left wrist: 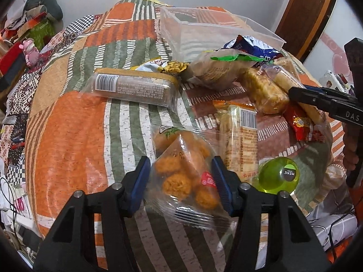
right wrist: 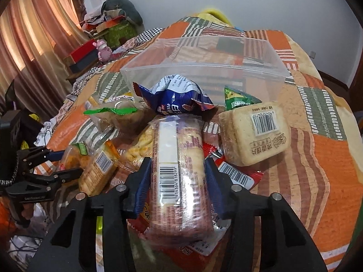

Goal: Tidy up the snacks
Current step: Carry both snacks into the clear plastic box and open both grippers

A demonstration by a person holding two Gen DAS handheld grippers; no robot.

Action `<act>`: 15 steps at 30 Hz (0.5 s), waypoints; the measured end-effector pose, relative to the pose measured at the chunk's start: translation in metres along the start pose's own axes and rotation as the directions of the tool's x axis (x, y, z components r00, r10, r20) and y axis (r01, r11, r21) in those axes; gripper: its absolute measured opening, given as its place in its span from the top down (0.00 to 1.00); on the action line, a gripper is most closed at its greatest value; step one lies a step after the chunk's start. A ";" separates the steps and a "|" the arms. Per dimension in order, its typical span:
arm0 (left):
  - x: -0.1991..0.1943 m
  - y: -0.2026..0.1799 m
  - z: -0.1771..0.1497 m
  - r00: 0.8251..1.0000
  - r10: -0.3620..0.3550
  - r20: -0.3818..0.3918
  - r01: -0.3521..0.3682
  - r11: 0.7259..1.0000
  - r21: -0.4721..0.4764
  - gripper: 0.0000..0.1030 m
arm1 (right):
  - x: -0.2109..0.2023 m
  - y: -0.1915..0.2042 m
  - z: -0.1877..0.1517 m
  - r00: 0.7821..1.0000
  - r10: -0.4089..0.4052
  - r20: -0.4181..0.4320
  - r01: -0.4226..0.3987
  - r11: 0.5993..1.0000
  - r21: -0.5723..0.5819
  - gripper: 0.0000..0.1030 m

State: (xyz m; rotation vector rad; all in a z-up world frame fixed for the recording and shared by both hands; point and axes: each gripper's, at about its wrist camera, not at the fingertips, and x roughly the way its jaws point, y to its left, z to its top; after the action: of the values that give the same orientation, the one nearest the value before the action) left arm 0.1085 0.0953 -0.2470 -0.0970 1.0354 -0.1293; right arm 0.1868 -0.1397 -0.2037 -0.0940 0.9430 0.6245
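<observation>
My left gripper (left wrist: pixel 181 176) is shut on a clear bag of orange fried snack balls (left wrist: pixel 181 172), held just above the quilt. My right gripper (right wrist: pixel 178 181) is shut on a long pack of rice crackers (right wrist: pixel 177 167) with a barcode, lifted over the snack pile. A clear plastic bin (right wrist: pixel 204 68) stands behind the pile; it also shows in the left wrist view (left wrist: pixel 204 34). The pile holds a blue chip bag (right wrist: pixel 174 97), a pale bread-slice pack (right wrist: pixel 254 133), a green-edged bag (right wrist: pixel 113 113) and red packets (right wrist: pixel 238 176). The right gripper shows in the left wrist view (left wrist: pixel 295 93).
A patchwork quilt (left wrist: pixel 68 136) covers the bed. A brown cake pack (left wrist: pixel 133 88), a barcode cracker pack (left wrist: pixel 240 136) and a green bottle (left wrist: pixel 276 174) lie on it. Clutter and a pink toy (right wrist: pixel 103 49) sit at the far left by the curtains.
</observation>
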 end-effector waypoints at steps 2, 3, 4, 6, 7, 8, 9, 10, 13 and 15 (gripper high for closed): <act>-0.001 -0.001 0.000 1.000 0.009 0.005 -0.009 1.000 -0.005 0.54 | -0.002 -0.001 -0.001 1.000 -0.003 0.003 0.003 1.000 0.008 0.58; -0.002 -0.001 0.000 1.000 0.014 0.005 -0.014 1.000 -0.007 0.56 | -0.004 -0.002 -0.001 1.000 0.002 0.005 -0.002 1.000 0.012 0.58; -0.003 0.000 0.000 1.000 0.016 0.005 -0.016 1.000 -0.013 0.57 | -0.006 -0.003 -0.002 1.000 0.005 0.010 -0.006 1.000 0.018 0.58; -0.006 0.001 0.002 1.000 0.024 0.009 -0.024 0.999 -0.023 0.58 | -0.010 -0.002 -0.002 1.000 0.003 0.021 -0.004 1.000 0.020 0.58; -0.009 0.001 0.002 0.999 0.035 0.017 -0.035 0.999 -0.022 0.58 | -0.013 -0.001 -0.001 1.000 0.003 0.024 -0.003 1.000 0.019 0.58; -0.011 0.001 0.003 0.999 0.043 0.024 -0.042 0.999 -0.020 0.58 | -0.015 -0.001 -0.001 0.999 0.000 0.032 -0.001 1.000 0.020 0.58; -0.015 0.001 0.004 0.998 0.051 0.035 -0.050 0.999 -0.019 0.58 | -0.019 -0.001 0.000 0.999 0.000 0.042 -0.001 1.000 0.021 0.58; -0.019 0.001 0.005 0.998 0.053 0.046 -0.052 0.998 -0.020 0.58 | -0.022 -0.001 0.000 0.999 0.001 0.050 -0.002 1.000 0.022 0.58; -0.034 0.001 0.013 0.994 0.064 0.091 -0.061 0.998 -0.027 0.58 | -0.032 -0.002 0.005 0.997 -0.007 0.081 0.005 1.000 0.021 0.58; -0.045 0.002 0.021 0.990 0.071 0.125 -0.067 0.997 -0.035 0.58 | -0.040 -0.002 0.009 0.994 -0.014 0.108 0.012 1.000 0.021 0.58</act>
State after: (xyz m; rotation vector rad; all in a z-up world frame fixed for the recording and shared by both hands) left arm 0.1044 0.1043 -0.1983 -0.0962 0.9136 -0.0437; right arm 0.1779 -0.1567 -0.1676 -0.0476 0.8434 0.6022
